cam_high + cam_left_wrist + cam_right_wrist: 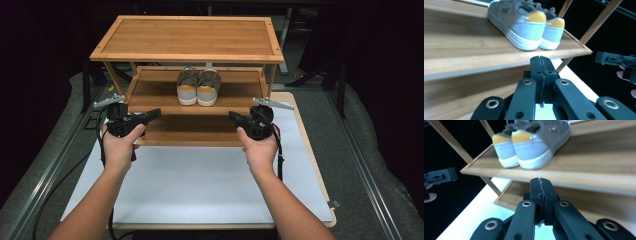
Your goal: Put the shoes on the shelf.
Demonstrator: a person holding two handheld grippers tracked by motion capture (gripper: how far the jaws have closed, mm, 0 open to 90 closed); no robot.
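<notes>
A pair of grey sneakers [198,86] with yellow heel tabs stands side by side, heels toward me, on the middle shelf of a three-tier bamboo rack [187,37]. My left gripper [156,113] is held at the rack's front left, level with the lowest shelf, its jaws pressed together with nothing in them. My right gripper [232,116] mirrors it at the front right, also shut and empty. In the left gripper view the sneakers [529,23] sit just above the closed gripper [541,59]. The right gripper view shows the sneakers [534,143] above its closed gripper [541,180].
The rack stands at the far end of a white mat [200,180] on a wood-edged table [314,160]. Its top shelf and lowest shelf [192,131] are bare. Grey floor and dark surroundings lie on both sides.
</notes>
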